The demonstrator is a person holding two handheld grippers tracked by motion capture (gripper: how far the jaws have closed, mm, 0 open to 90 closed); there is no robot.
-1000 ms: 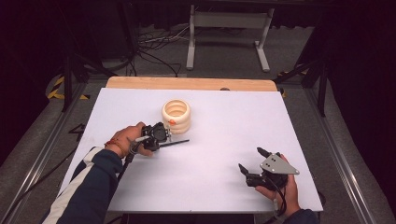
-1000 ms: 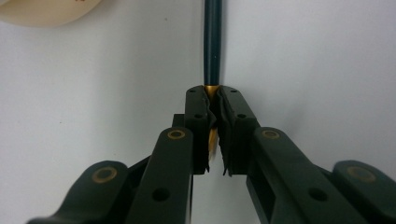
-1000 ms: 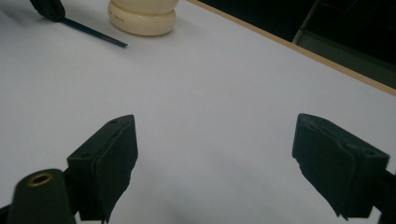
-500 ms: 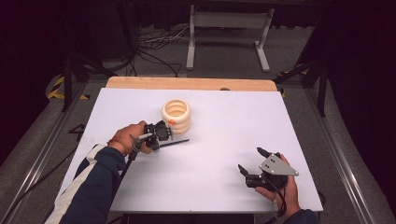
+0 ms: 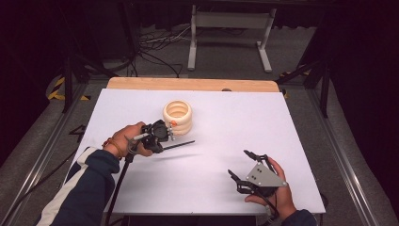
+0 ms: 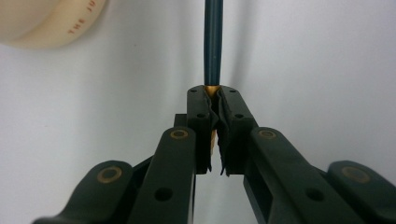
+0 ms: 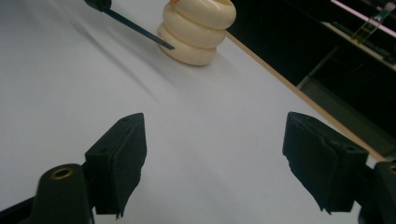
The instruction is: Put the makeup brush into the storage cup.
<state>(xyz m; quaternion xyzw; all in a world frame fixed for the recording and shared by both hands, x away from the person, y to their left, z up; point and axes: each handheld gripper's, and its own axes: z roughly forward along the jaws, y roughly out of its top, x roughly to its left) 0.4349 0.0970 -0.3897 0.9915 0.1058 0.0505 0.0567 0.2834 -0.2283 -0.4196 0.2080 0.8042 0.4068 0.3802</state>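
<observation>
Left gripper (image 5: 162,136) at 9 o'clock of worktop (image 5: 291,127), jaws clamped tight on gold end of thin dark pencil (image 5: 179,144); pencil held level, clear of surface, tip toward 3 o'clock. Cream ribbed holder (image 5: 177,116) upright just beyond gripper, near 12 o'clock. Right gripper (image 5: 244,167) at 5 o'clock, jaws spread wide, just been closing slightly, nothing between them.

Step, judged: pencil lifted, carry to holder in hand. Next move calls for tilting pencil upright, aligning over holder mouth, then lowering and releasing.
</observation>
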